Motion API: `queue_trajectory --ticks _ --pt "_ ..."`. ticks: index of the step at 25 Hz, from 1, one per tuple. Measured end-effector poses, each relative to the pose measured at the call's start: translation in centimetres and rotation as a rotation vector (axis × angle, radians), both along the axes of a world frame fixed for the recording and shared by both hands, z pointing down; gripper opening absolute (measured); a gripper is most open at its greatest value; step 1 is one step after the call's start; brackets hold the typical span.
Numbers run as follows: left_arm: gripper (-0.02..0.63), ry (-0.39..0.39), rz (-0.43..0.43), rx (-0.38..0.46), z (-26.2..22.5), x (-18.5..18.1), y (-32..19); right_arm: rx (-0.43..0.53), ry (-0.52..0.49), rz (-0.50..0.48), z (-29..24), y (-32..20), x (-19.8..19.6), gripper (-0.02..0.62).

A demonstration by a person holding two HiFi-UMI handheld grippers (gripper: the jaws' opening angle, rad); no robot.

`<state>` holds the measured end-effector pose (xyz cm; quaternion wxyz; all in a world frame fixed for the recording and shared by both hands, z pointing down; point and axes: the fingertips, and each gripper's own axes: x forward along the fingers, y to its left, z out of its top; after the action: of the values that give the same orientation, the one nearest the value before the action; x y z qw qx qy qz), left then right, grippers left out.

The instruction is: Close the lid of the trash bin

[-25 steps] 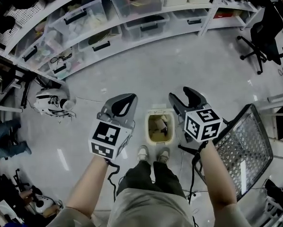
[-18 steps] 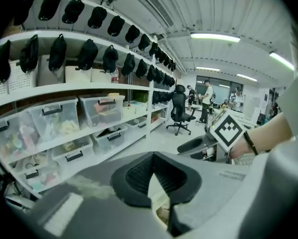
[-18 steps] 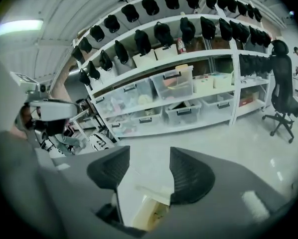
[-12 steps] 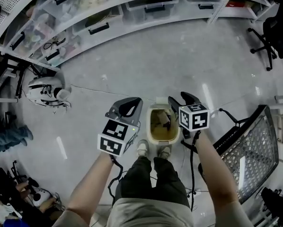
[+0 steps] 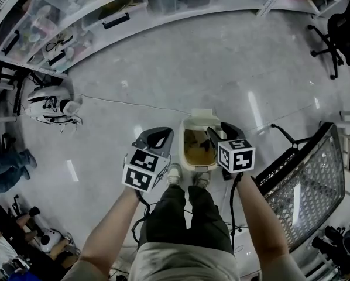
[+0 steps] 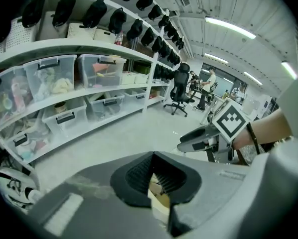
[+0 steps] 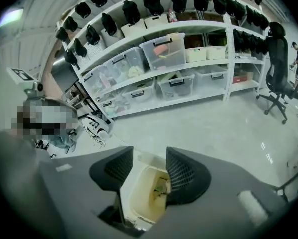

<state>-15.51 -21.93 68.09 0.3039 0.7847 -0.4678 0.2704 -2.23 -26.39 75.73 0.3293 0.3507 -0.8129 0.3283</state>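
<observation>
Trash bin (image 5: 188, 157), head view: small cream tub on the pale floor, right ahead of the person's shoes (image 5: 175, 173). Mouth is open w/ brownish rubbish showing inside. Its lid (image 5: 203, 115) sits at the far rim, not covering the mouth. Left gripper (image 5: 159, 134) hangs just beside the bin's left wall, tips together, carrying nothing. Right gripper (image 5: 221, 131) is over the right rim w/ jaws spread. A wire-mesh cart (image 5: 304, 183) stands near on the right, and a white helmet (image 5: 49, 103) lies well off to the left. Shelves w/ clear tubs (image 5: 105, 16) run across the top, w/ an office chair (image 5: 339, 28) at top right. Left gripper view: the jaws meet at the tips & the ribbed pads leave a hollow. Thru it a bit of the bin's cream inside & rubbish shows, not gripped. The right gripper w/ its marker cube (image 6: 232, 123) is off to the right, w/ shelves & chair behind. Right gripper view: jaws apart, having just closed in a little. The bin's open mouth (image 7: 139, 195) shows below thru the gap, w/ the pads pressing on nothing. The helmet lies on the floor to the left, w/ shelves beyond.
</observation>
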Motion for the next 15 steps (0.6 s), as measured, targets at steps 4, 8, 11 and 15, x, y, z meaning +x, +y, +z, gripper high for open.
queue_trajectory --ticks 4,8,11,15 --pt "0.002 0.001 0.023 -0.027 1.5 0.6 1.1 -0.018 -0.014 0.043 0.3 1.6 0.6 0.201" --pt "0.002 0.007 0.045 -0.06 2.9 1.4 2.3 -0.057 -0.026 0.076 0.7 3.1 1.4 0.176" --pt "0.002 0.013 0.052 -0.085 4.3 1.9 3.4 -0.079 -0.024 0.084 1.1 4.0 2.1 0.152" --pt "0.002 0.015 0.054 -0.124 6.3 2.2 4.7 -0.126 0.014 0.058 2.7 5.6 2.5 0.148"
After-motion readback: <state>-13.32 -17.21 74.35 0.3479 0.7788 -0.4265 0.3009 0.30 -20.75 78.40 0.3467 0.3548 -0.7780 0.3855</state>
